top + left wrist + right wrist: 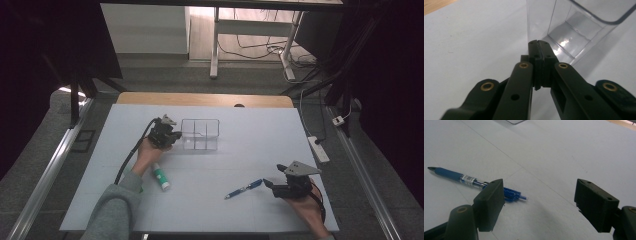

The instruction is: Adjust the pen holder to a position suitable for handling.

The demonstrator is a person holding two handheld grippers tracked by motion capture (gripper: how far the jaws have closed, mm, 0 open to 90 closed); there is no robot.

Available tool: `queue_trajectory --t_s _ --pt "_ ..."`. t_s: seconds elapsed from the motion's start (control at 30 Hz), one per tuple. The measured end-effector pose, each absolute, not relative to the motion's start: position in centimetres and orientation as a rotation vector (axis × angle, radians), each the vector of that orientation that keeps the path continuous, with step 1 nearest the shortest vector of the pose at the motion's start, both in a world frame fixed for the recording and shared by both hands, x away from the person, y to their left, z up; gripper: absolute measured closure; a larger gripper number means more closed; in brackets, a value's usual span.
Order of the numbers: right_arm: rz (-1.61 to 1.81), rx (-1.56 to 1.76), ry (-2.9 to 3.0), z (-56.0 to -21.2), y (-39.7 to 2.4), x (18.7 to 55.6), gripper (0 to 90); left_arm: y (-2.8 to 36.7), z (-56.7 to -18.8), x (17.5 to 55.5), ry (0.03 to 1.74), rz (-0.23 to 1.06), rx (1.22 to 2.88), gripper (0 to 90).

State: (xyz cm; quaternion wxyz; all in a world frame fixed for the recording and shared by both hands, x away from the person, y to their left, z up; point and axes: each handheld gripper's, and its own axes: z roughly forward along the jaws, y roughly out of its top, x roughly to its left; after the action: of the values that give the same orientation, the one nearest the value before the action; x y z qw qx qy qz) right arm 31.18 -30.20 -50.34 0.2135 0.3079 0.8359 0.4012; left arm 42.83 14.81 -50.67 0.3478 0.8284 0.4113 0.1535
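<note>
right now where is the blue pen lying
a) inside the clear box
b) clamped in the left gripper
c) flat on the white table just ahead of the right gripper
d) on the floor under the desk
c: the blue pen lies flat on the white table, just ahead of the open right gripper, apart from the clear box, while the left gripper is shut on nothing.

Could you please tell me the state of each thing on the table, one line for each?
Left gripper: shut, nothing held, tips at the organizer's wall.
Right gripper: open, nothing held, beside the pen.
Clear organizer: upright, looks empty.
Blue pen: lying flat on the mat.
Green-and-white tube: lying flat, near the left hand.
</note>
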Motion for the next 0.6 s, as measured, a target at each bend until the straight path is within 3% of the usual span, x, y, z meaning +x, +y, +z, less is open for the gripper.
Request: queue_trajectory --t_s 0.6 --pt "1.105 0.854 2.32 -50.4 -30.2 31.2 24.0 13.1 -50.8 43.0 1.031 0.398 2.169 88.8"
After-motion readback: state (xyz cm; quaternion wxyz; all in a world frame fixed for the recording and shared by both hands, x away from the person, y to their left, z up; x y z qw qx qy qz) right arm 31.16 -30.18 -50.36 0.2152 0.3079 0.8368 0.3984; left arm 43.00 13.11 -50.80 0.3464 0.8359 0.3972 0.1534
